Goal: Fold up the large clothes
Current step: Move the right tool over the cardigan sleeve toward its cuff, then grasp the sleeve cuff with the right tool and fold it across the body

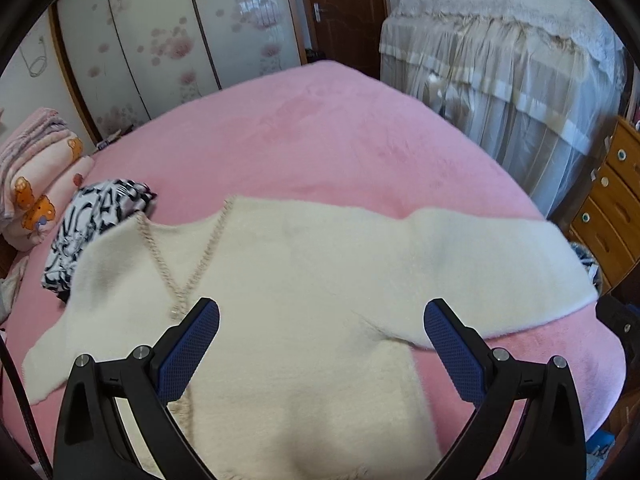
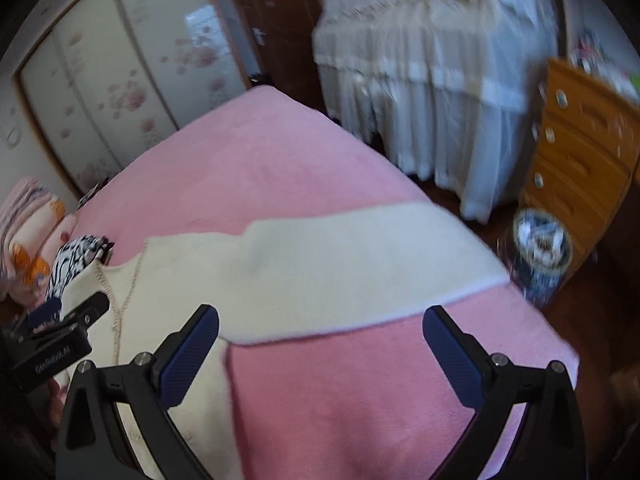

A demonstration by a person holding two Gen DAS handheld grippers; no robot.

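A large cream fluffy cardigan lies flat on the pink bed, front up, with a beaded V-neck trim and both sleeves spread out. My left gripper is open and empty above the cardigan's chest. In the right wrist view the cardigan's right sleeve stretches toward the bed's right edge. My right gripper is open and empty, above the sleeve's lower edge and the pink cover. The left gripper's body shows at the left there.
A black-and-white patterned garment lies by the cardigan's left shoulder. Folded pink blankets sit at far left. A second bed with a white skirt, a wooden drawer chest and a bin stand to the right.
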